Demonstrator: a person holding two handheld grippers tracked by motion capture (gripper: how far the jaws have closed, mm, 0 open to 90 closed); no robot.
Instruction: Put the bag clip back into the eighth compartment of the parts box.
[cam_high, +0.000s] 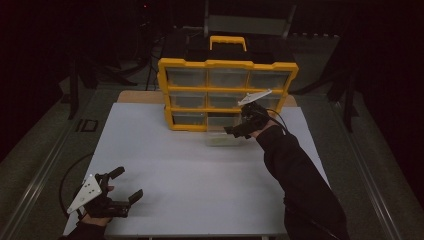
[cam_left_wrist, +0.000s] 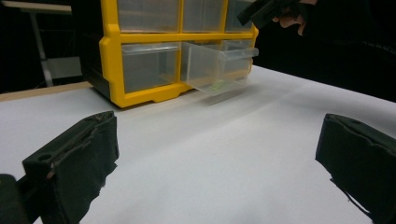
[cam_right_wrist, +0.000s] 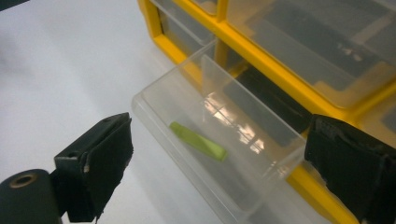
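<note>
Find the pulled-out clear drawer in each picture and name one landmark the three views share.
High view: the clear drawer juts from the bottom row, centre, under the right gripper.
Left gripper view: upper middle, sticking out of the lower row.
Right gripper view: centre, open, holding a green strip.
Shared landmark: the yellow organizer frame.

High view: above the near table (cam_high: 200, 200) edge, looking forward and down. Left gripper view: low, far from the yellow cabinet (cam_left_wrist: 140, 60). Right gripper view: close above the open drawer (cam_right_wrist: 210, 154), also seen from the left gripper view.
</note>
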